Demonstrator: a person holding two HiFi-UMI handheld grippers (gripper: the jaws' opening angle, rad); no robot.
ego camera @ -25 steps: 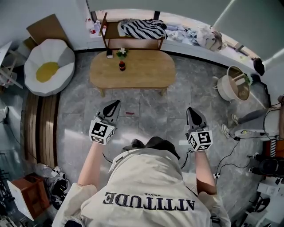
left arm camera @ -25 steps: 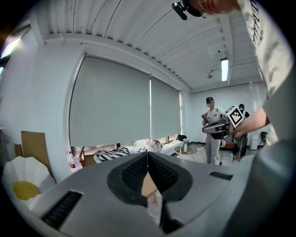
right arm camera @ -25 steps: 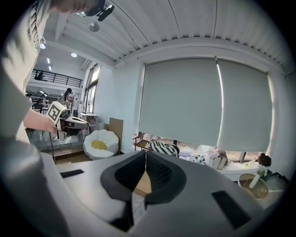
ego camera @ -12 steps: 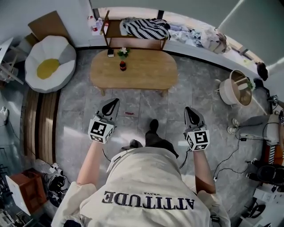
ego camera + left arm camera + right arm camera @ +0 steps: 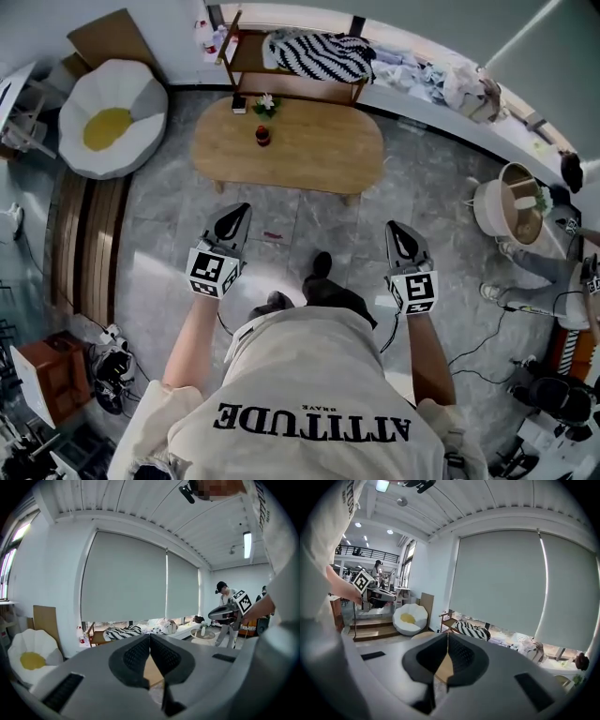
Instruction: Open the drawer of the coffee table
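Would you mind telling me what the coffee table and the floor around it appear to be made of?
Coffee table: probably light wood or wood veneer, matte; tan top with faint grain streaks.
Floor: grey stone or stone-look tile, polished; mottled veining, straight joints, a bright sheen.

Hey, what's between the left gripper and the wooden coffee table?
In the head view, just grey tiled floor; a small red scrap lies beside the left gripper, short of the oval wooden coffee table.
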